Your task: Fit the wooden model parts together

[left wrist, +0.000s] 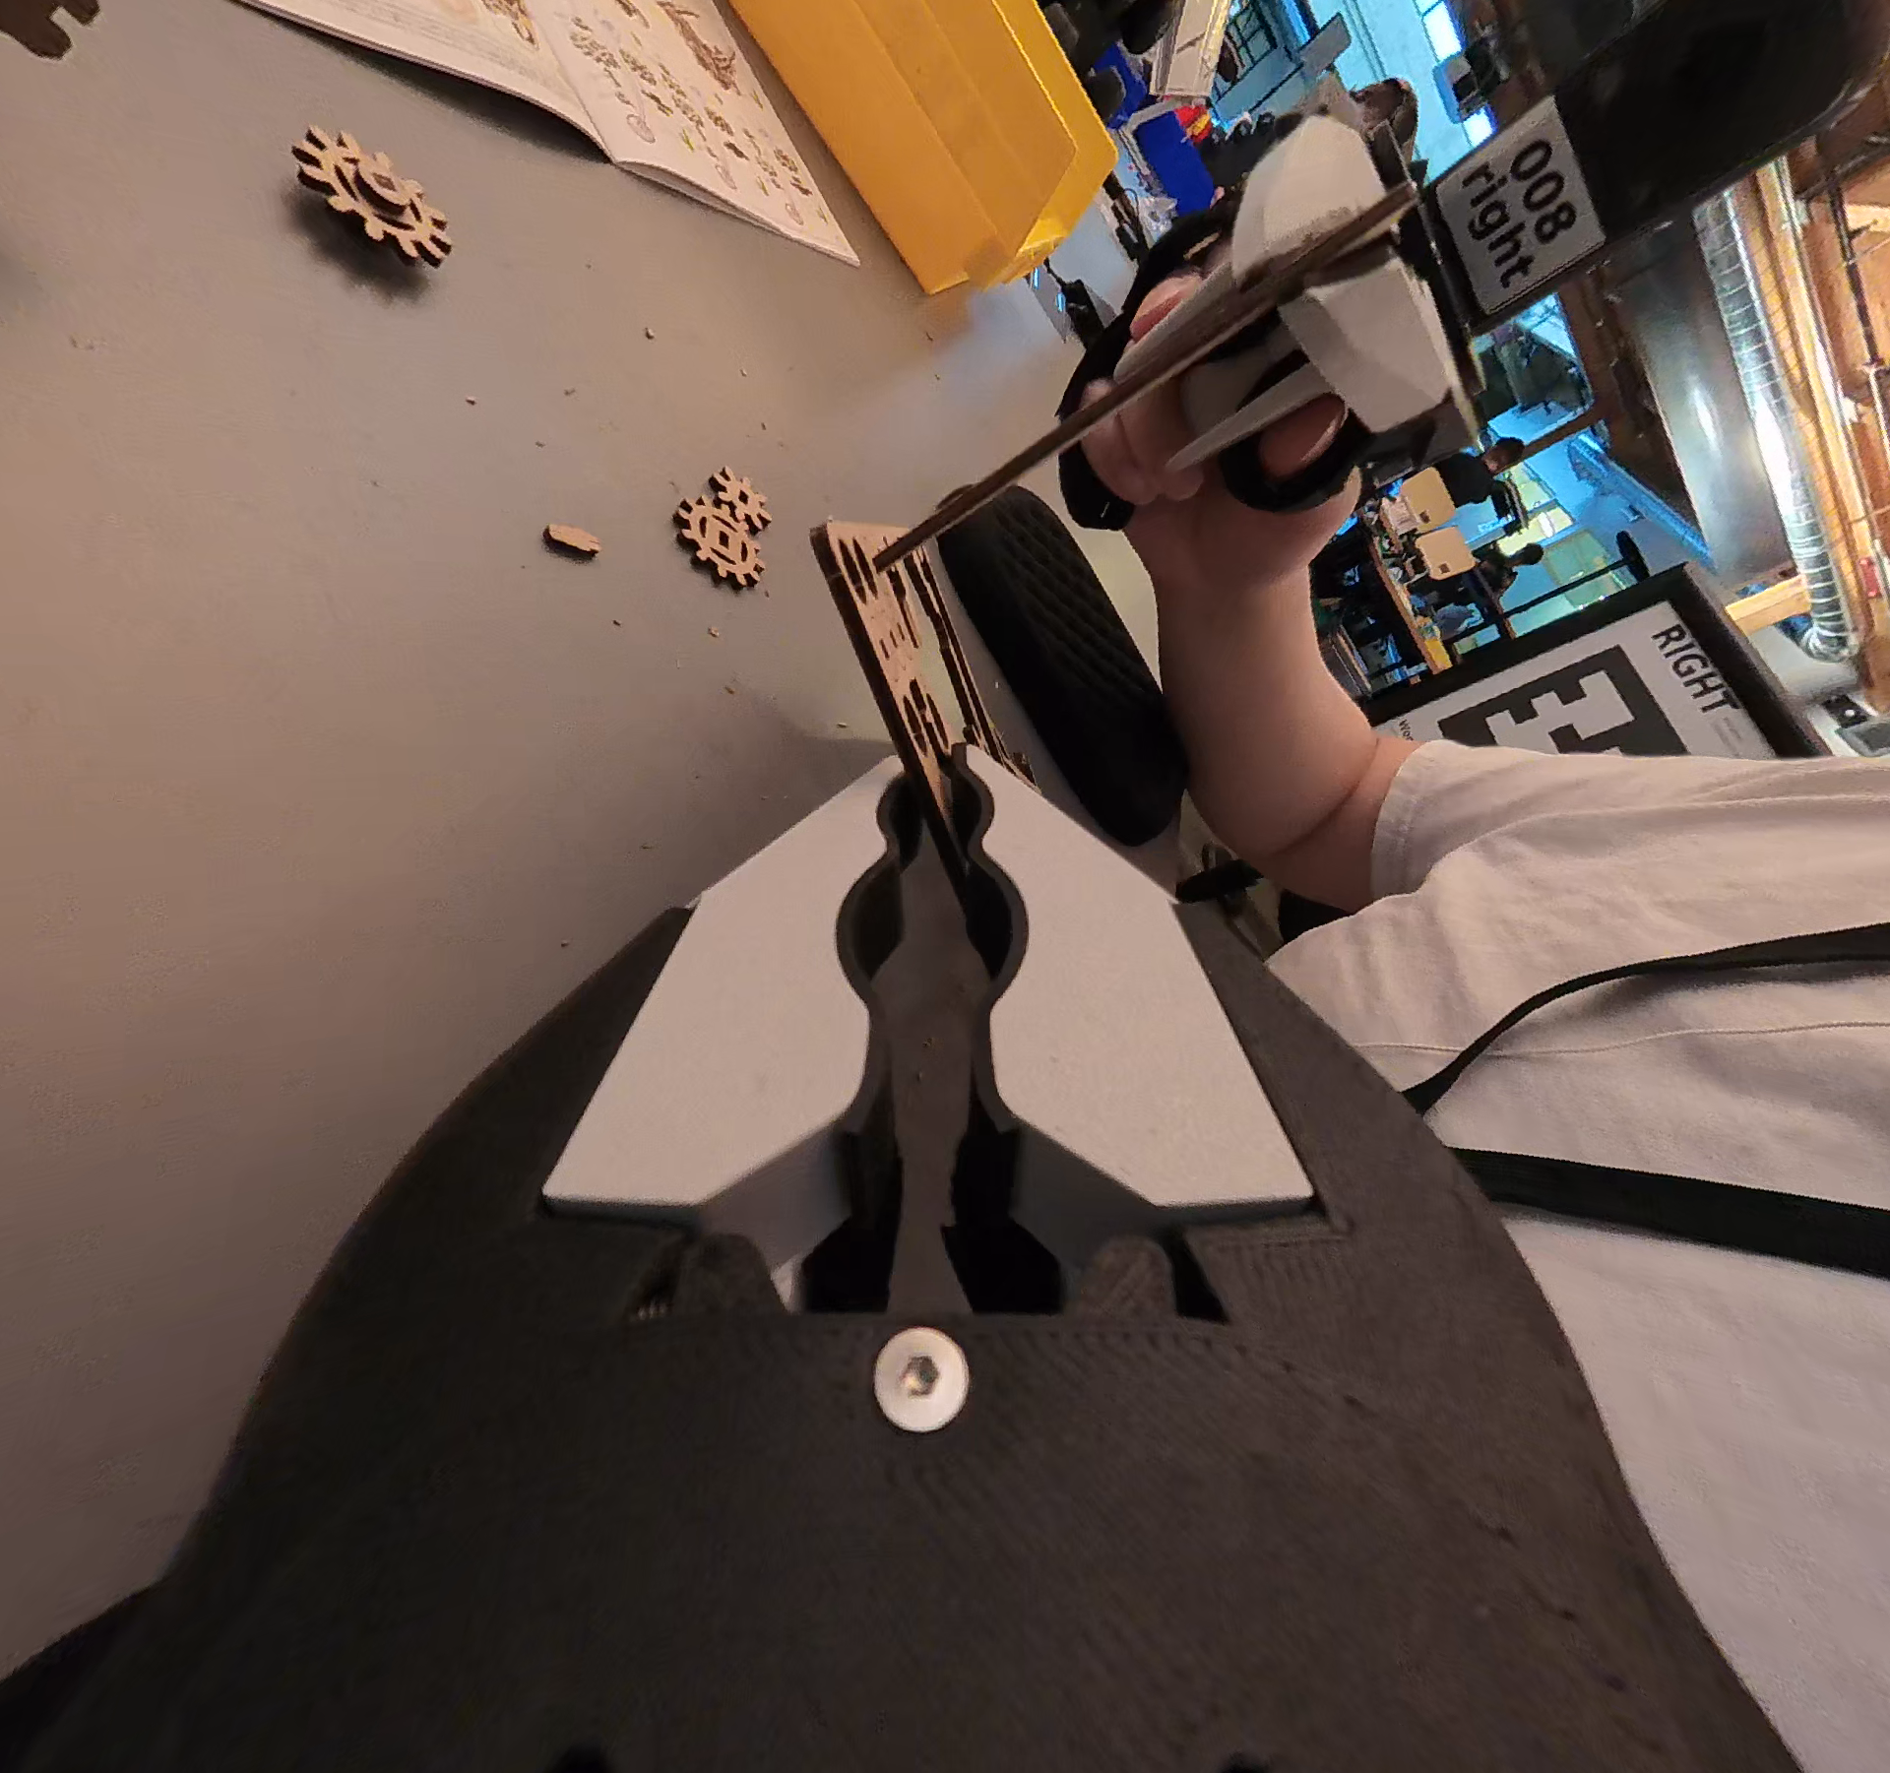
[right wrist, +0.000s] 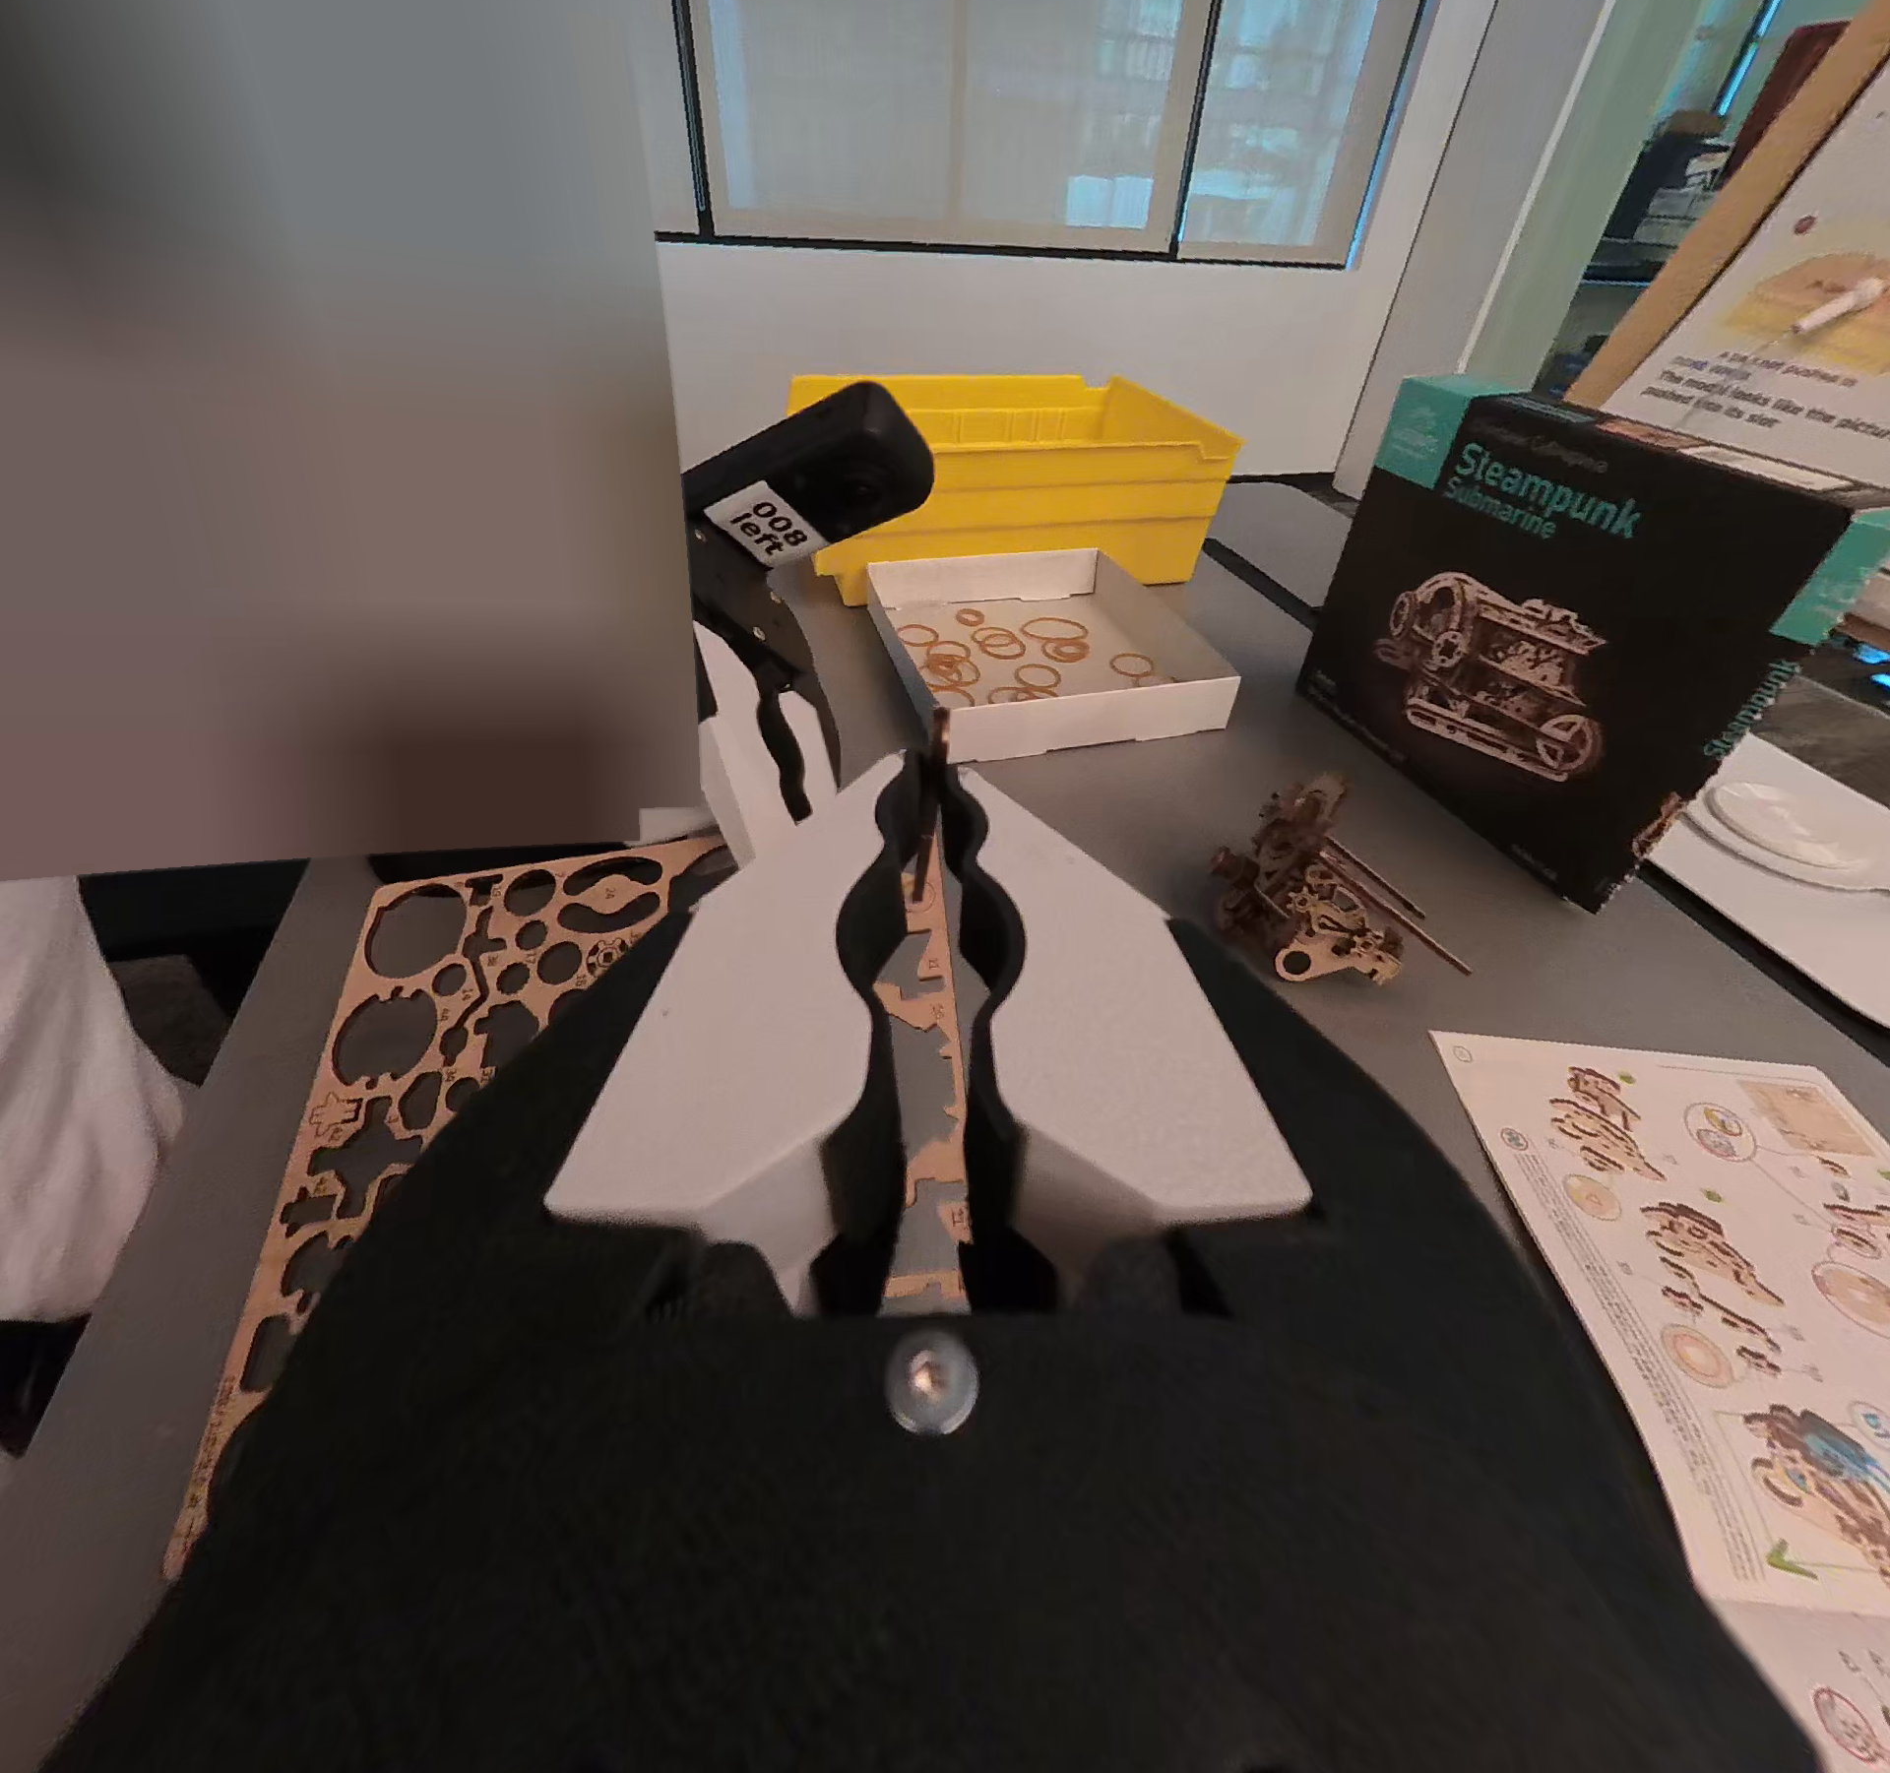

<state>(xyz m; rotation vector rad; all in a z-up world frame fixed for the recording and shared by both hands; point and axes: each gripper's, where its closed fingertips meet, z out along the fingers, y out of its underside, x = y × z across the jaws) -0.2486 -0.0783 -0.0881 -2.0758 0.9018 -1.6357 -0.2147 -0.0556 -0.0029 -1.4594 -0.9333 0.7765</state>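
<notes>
My left gripper (left wrist: 936,778) is shut on the edge of a laser-cut wooden sheet (left wrist: 890,640) full of empty cut-outs and holds it on edge above the grey table (left wrist: 307,701). My right gripper (right wrist: 926,773) is shut on a thin dark wooden stick (right wrist: 933,803). In the left wrist view the right gripper (left wrist: 1176,374) comes in from the upper right, and the stick (left wrist: 1074,435) reaches the sheet's far end with its tip. The sheet (right wrist: 440,1028) lies below my right fingers, with the left gripper (right wrist: 782,762) beyond it.
Two wooden gears (left wrist: 373,210) (left wrist: 721,537) and a small chip (left wrist: 571,540) lie on the table. An open instruction booklet (right wrist: 1688,1315), a part-built wooden model (right wrist: 1309,895), the kit box (right wrist: 1555,640), a white tray of rubber bands (right wrist: 1207,691) and a yellow bin (right wrist: 1023,476) stand around. About 10 cm separates my left fingertips from my right.
</notes>
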